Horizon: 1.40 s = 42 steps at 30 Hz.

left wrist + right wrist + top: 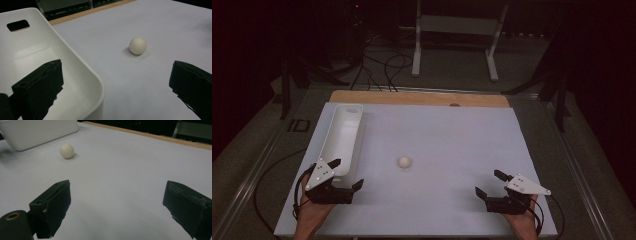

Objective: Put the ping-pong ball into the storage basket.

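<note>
A small cream ball (404, 162) lies on the white table surface (447, 135), near its middle; it also appears as the ball (138, 45) and the ball (66, 151) in the gripper views. A long white tray (341, 136) with a handle slot stands at the left. My left gripper (346, 173) is open at the tray's near end, one jaw over the tray's (82, 75) inside, the other over the table. My right gripper (490, 183) is open near the front right, holding nothing, well away from the ball.
A wooden strip (419, 98) edges the table's far side. Beyond it stand a white metal frame (457, 30) and loose cables (382, 70) on the dark floor. Both hands come in at the table's front edge.
</note>
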Motion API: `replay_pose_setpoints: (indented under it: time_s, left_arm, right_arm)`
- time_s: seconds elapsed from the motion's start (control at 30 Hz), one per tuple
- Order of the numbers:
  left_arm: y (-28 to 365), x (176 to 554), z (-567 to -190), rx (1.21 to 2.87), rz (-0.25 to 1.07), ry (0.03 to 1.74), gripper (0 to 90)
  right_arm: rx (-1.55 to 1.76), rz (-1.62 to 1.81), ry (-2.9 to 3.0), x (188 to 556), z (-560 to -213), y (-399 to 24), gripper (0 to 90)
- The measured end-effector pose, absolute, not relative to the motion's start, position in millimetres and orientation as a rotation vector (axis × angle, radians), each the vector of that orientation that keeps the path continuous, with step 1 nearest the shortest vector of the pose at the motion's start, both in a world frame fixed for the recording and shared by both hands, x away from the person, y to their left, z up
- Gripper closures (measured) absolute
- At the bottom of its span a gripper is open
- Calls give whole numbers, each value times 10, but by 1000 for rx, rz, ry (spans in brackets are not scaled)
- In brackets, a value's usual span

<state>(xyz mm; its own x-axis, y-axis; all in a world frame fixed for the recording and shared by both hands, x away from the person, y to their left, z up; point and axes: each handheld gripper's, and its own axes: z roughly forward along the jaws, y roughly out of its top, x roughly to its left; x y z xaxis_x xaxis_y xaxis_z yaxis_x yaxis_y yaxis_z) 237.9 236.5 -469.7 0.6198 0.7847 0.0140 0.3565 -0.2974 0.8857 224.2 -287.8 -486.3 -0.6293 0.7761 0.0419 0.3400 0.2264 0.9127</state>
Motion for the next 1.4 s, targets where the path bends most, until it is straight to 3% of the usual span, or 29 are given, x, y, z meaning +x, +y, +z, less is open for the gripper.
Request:
replay_pose_setpoints:
  time_s: [1.03, 1.4]
  left_arm:
    - [2170, 2413, -4292, 1949, 616, 927, 0]
    - [2041, 2516, -4270, 1992, 576, 913, 0]
  right_arm:
    - [1091, 1371, 2053, 2228, -4815, -2930, 72]
    - [1096, 1354, 2049, 2225, -4809, -2947, 72]
